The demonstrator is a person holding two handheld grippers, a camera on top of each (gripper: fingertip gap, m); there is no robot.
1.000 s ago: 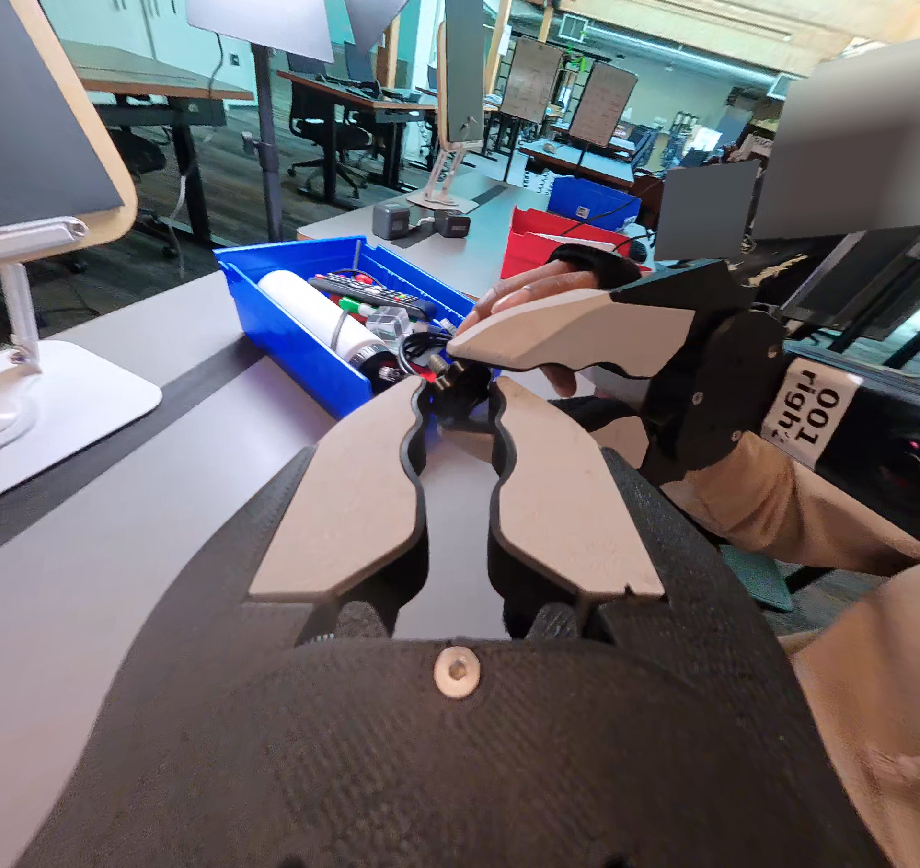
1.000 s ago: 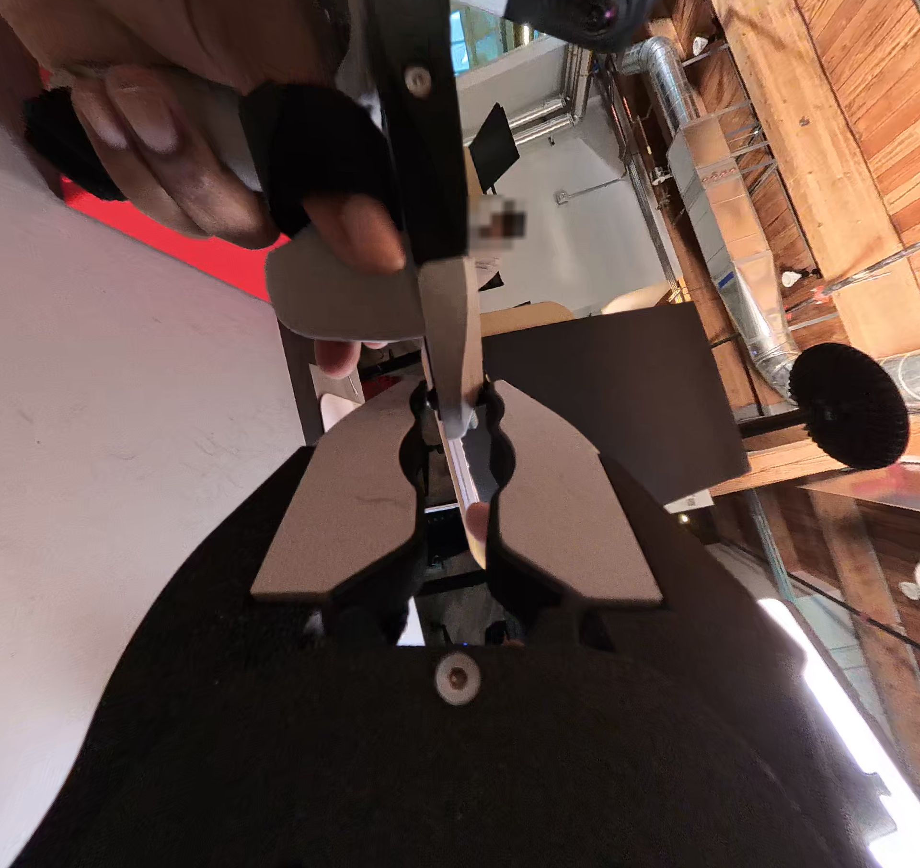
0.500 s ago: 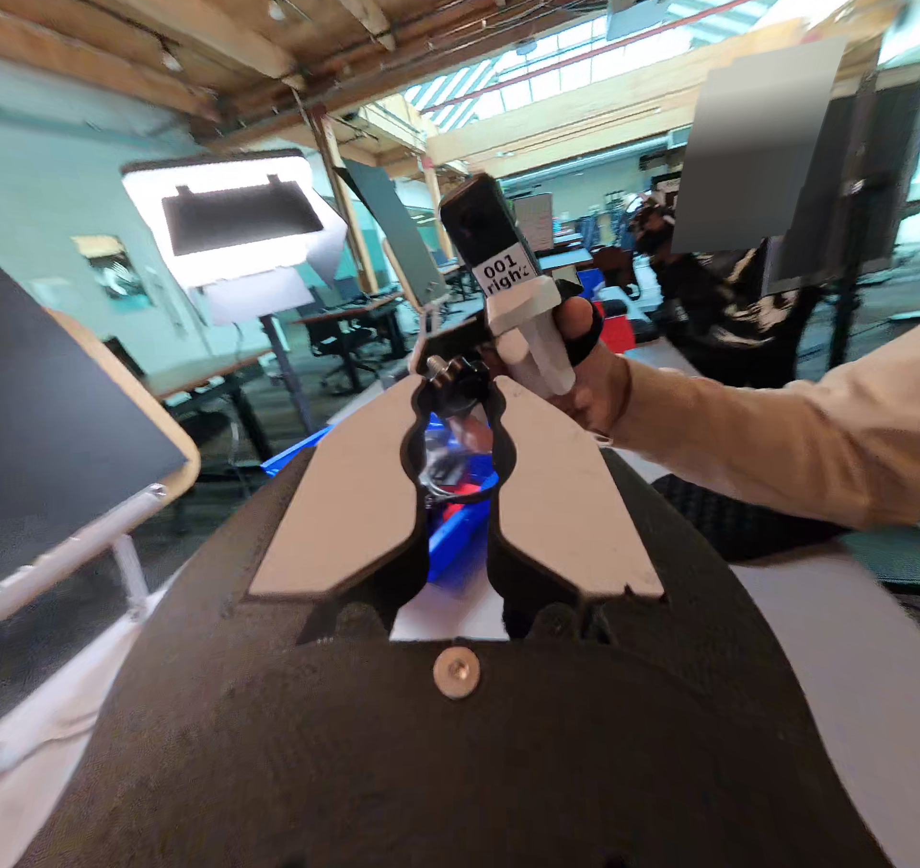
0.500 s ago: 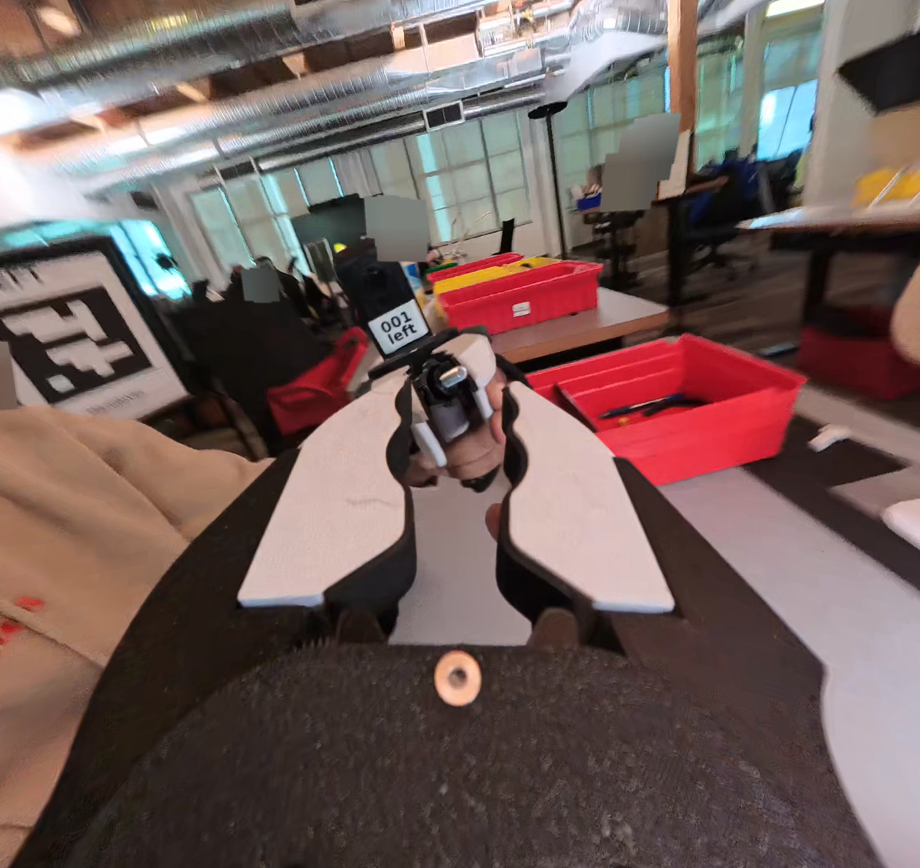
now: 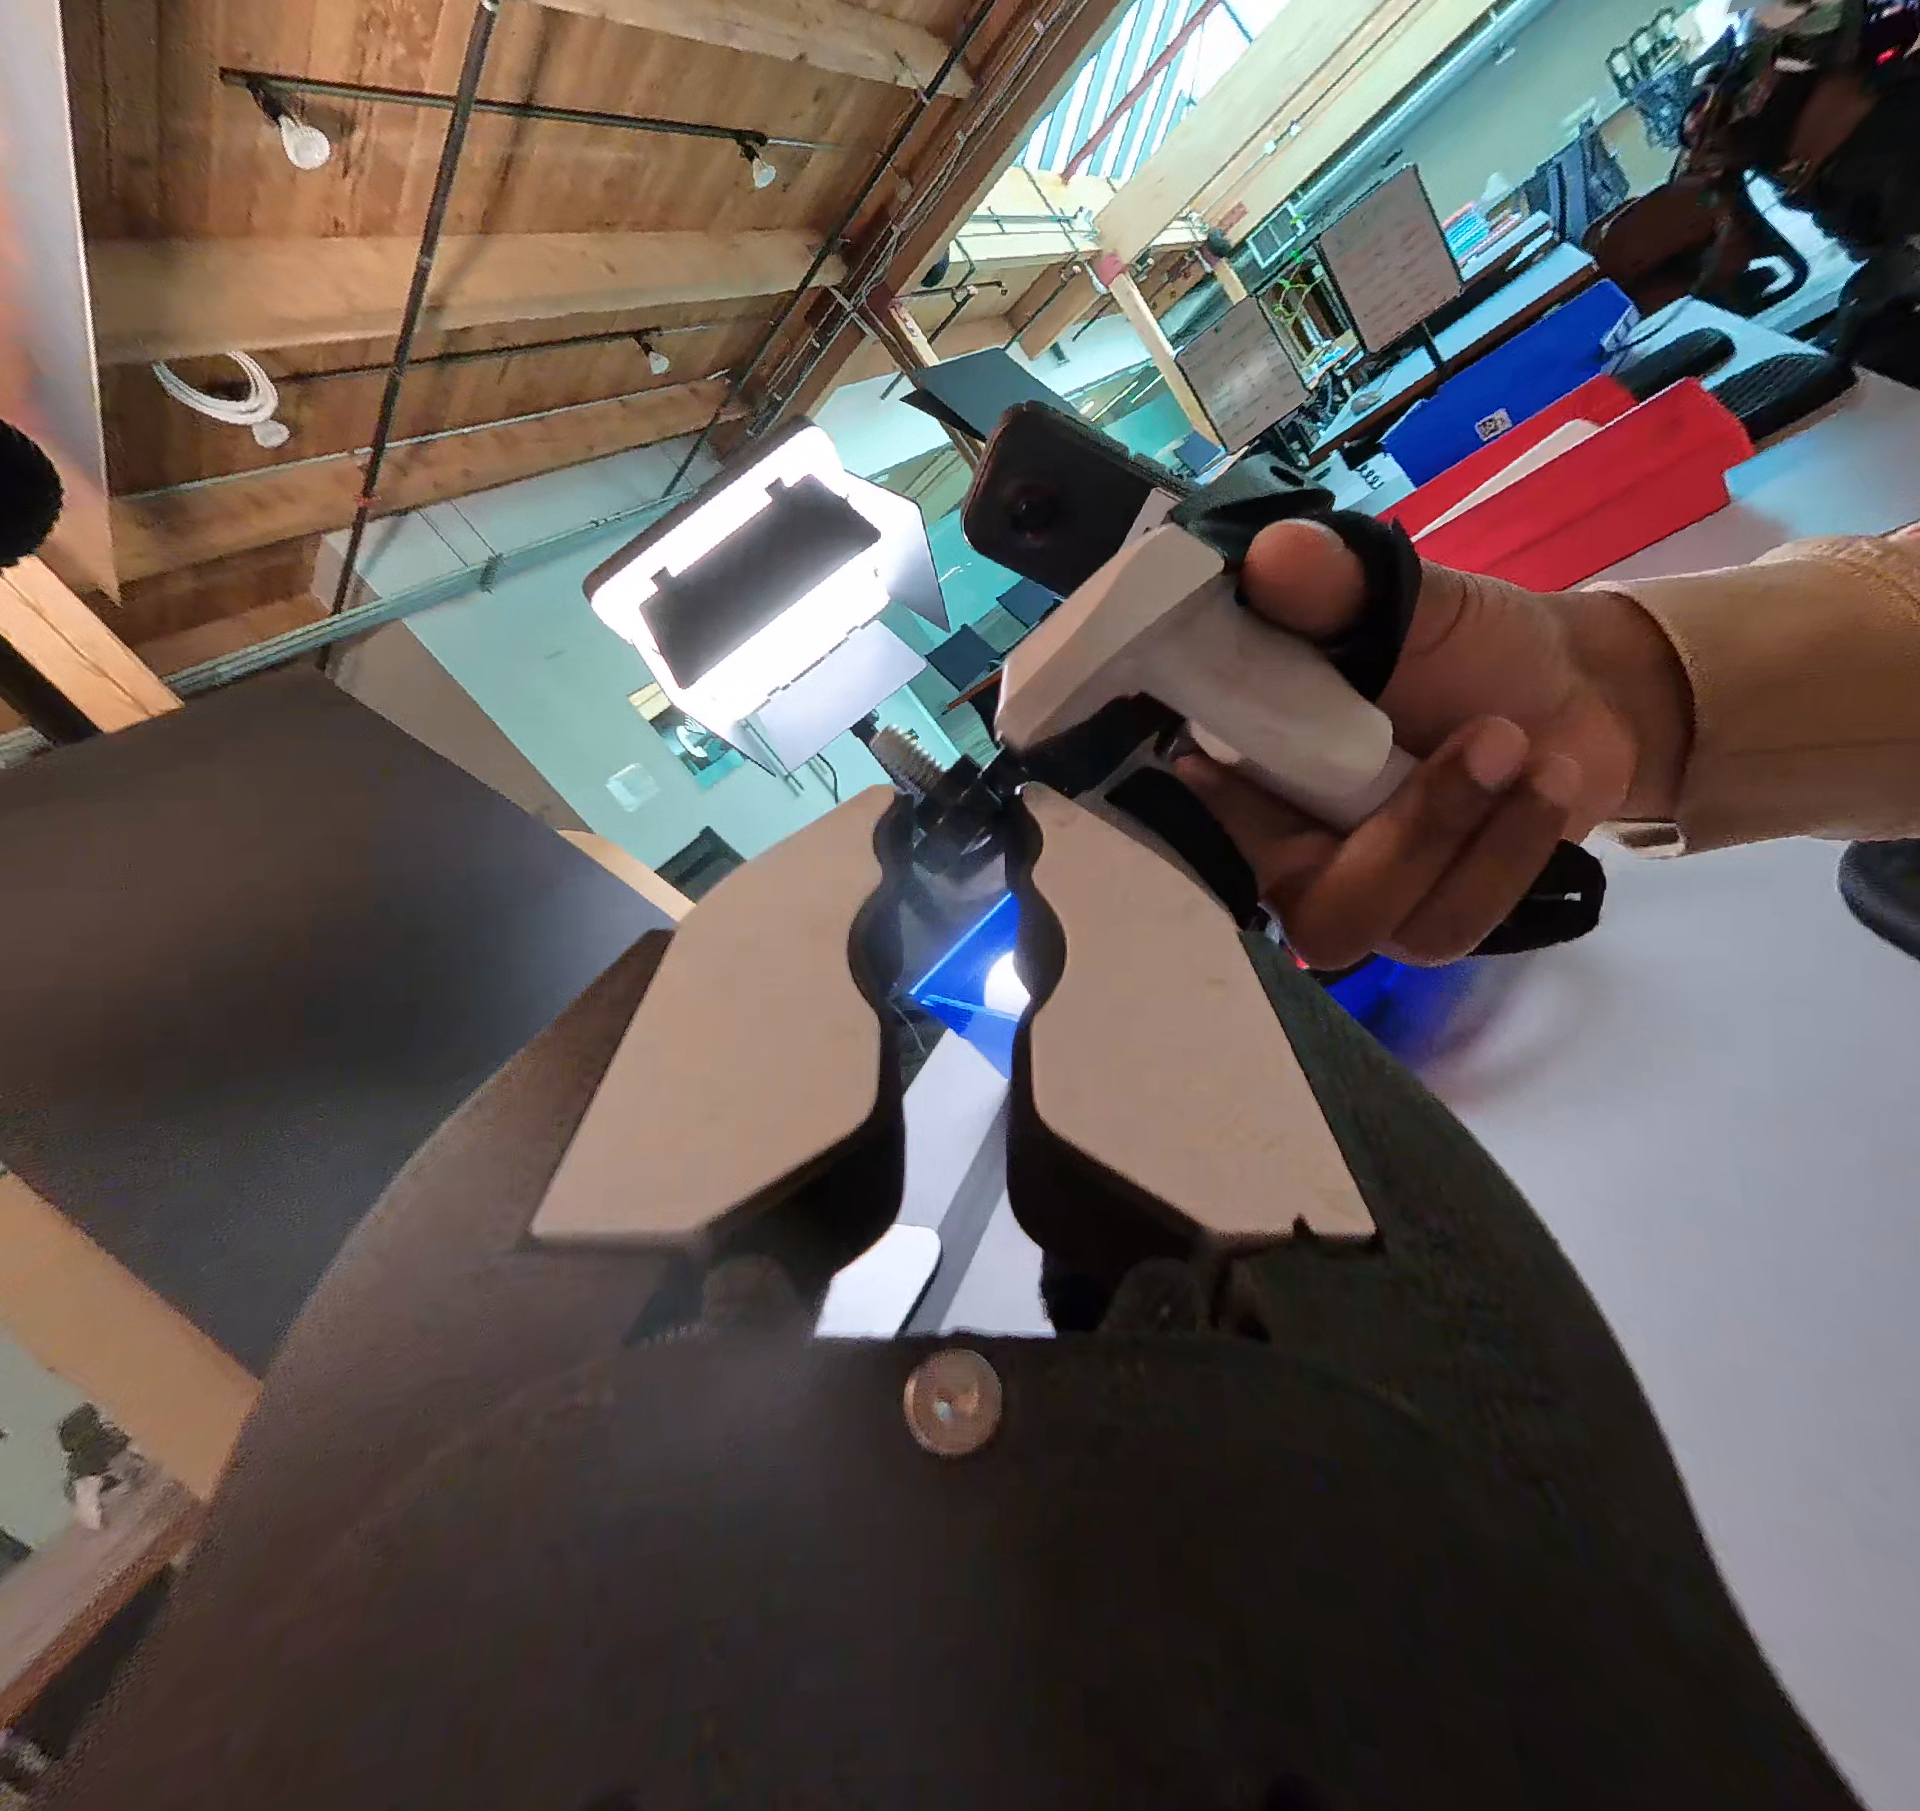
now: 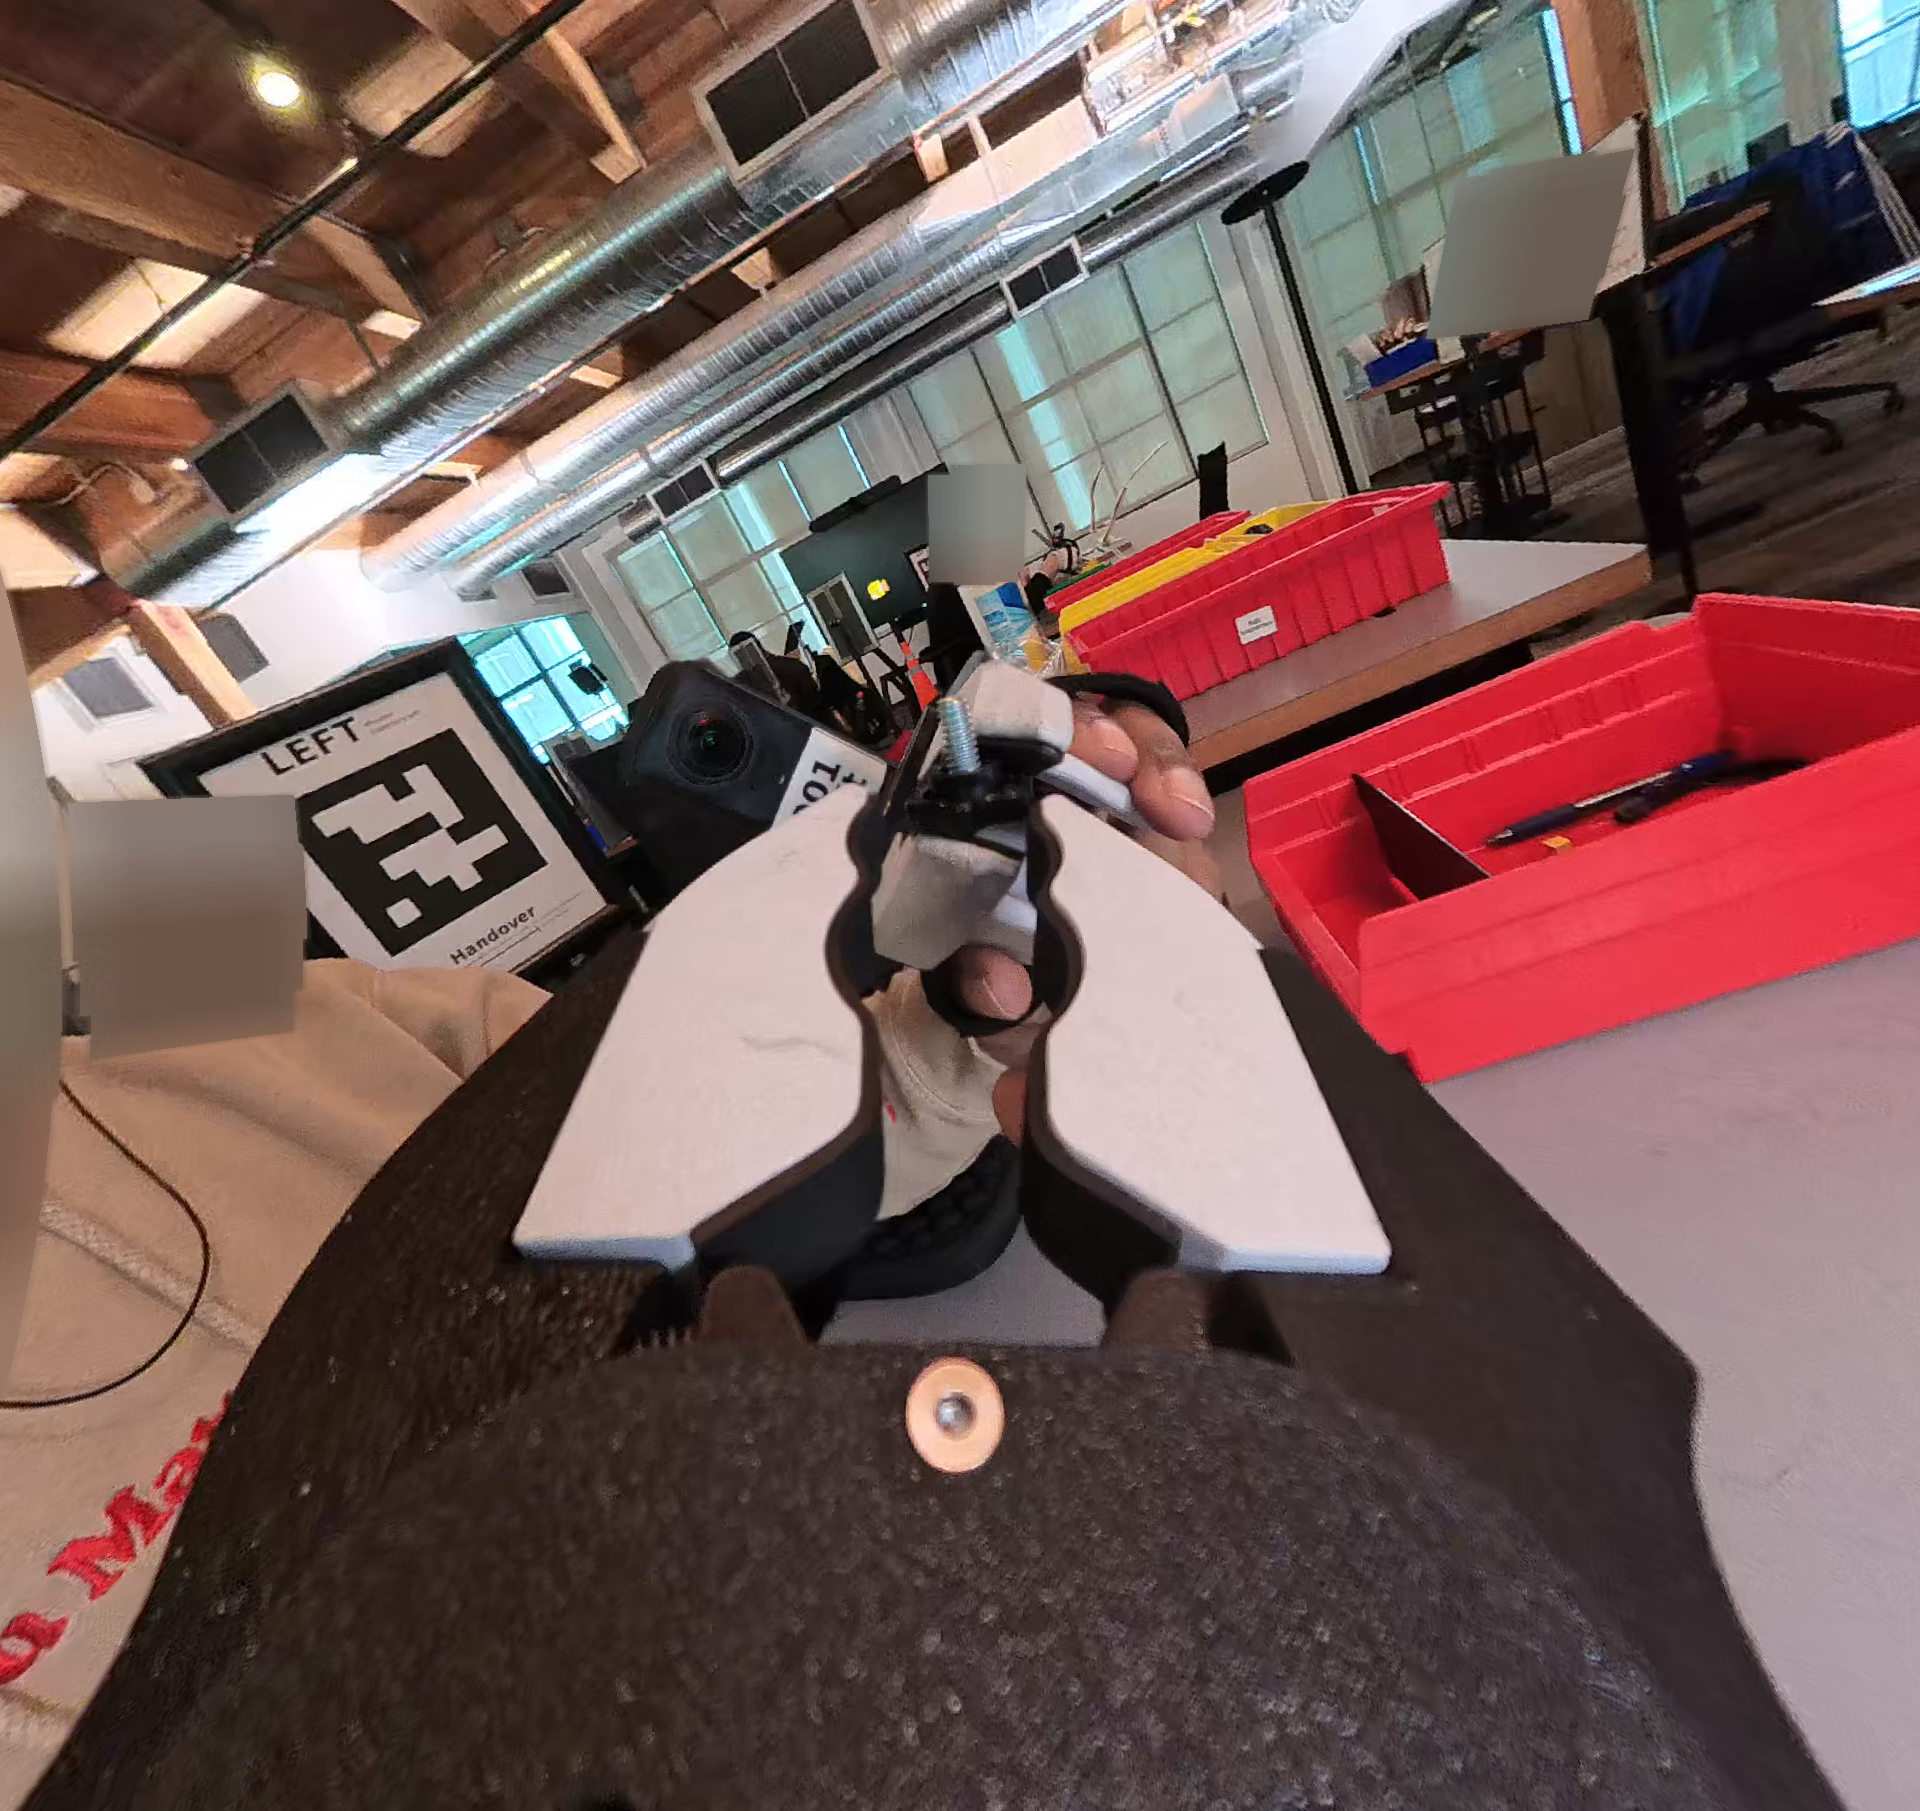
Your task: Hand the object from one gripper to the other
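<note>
Handover is the step you are doing now, and it is at its middle point. You are holding the screw knob [image 5: 961, 826], a small black knob with a short threaded bolt, in the air, left of the red bin [image 6: 1558, 940] and higher than its rim.

The left gripper [image 5: 961, 800] is gripping the knob at the very tips. Its fingers are almost closed and the bolt is pointing up and out of them. In the right wrist view these fingers are pressing the knob from above and from below.

The right gripper [image 6: 954, 811] is meeting the knob from the side of the red bin. Its fingers are standing only a little apart, one on each side of the black part. I cannot tell if they are already pressing on it or are only very near.

So I judge that the left gripper is carrying the weight and the right one is just arriving at its hold.

For the next move, you are probably needing to close the right gripper fully on the black part, not on the bolt. Only when this hold is firm should the left gripper open and go back, away from the red bin. The knob is small, so it can slip and fall if the left one is opening too early.
</note>
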